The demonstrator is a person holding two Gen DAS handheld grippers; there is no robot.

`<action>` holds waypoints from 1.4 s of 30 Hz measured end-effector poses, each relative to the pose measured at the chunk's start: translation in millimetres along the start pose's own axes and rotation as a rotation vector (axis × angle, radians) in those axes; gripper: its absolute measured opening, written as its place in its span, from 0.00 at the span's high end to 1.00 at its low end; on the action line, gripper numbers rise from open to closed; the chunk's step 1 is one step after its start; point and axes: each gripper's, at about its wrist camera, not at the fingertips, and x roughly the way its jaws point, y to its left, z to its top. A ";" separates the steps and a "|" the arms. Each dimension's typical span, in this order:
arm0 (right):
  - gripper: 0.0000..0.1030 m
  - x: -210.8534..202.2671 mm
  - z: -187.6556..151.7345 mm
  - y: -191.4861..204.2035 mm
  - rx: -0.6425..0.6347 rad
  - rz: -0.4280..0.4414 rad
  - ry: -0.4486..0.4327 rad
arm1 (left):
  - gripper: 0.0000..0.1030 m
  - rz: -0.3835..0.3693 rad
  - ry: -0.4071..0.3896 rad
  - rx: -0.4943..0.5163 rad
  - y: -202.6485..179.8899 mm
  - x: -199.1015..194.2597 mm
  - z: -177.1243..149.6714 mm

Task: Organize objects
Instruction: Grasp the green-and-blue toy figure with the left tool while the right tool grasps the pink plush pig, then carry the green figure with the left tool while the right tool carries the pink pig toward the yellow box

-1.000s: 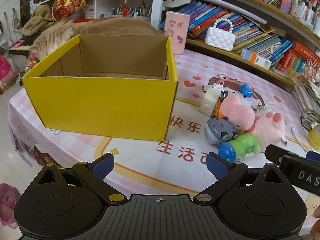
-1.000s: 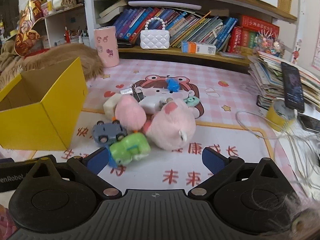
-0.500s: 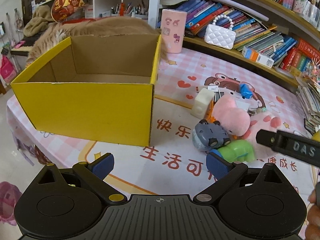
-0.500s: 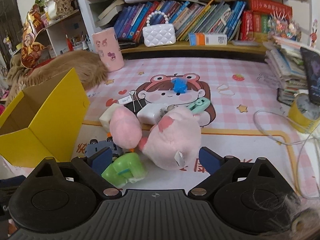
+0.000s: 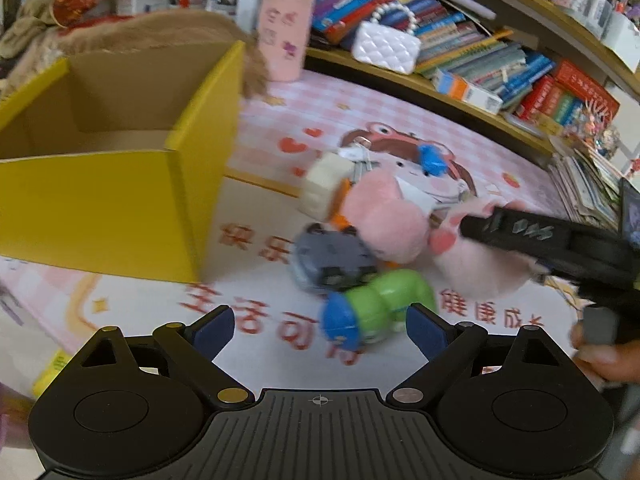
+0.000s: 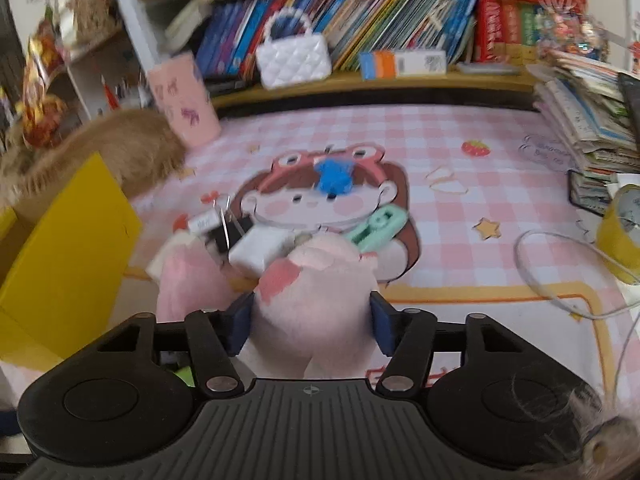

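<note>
A yellow cardboard box (image 5: 100, 208) stands open at the left. Beside it lies a heap of toys: a grey car (image 5: 328, 260), a green and blue toy (image 5: 384, 300), a small pink plush (image 5: 384, 220) and a larger pink plush (image 6: 316, 300). My left gripper (image 5: 320, 326) is wide and closing slightly. The green toy sits between its tips near the right pad, untouched. My right gripper (image 6: 310, 328) is closing, with both pads against the larger pink plush. In the left wrist view its black fingers (image 5: 500, 226) reach over that plush.
A white charger (image 6: 260, 250), a binder clip (image 6: 228, 224), a mint item (image 6: 376, 228) and a blue piece (image 6: 334, 178) lie behind the plush. A pink cup (image 5: 284, 36), a white purse (image 5: 386, 46) and books line the back. Yellow tape (image 6: 620, 236) and a cable (image 6: 560, 300) are at the right.
Both grippers have come forward to the toy heap. The right jaws have narrowed from wide onto the larger pink plush. The box has slid left in the left wrist view.
</note>
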 end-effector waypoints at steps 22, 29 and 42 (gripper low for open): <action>0.46 -41.0 -6.7 -41.0 0.002 -0.035 -0.014 | 0.34 -0.027 0.084 0.055 -51.8 30.4 -6.0; 0.46 -49.4 -16.5 -26.0 -0.010 -0.003 -0.009 | 0.34 -0.038 0.062 0.017 -35.0 14.0 -6.5; 0.46 -77.2 -37.2 22.5 0.018 -0.057 -0.079 | 0.34 -0.102 -0.012 0.031 19.6 -25.5 -12.4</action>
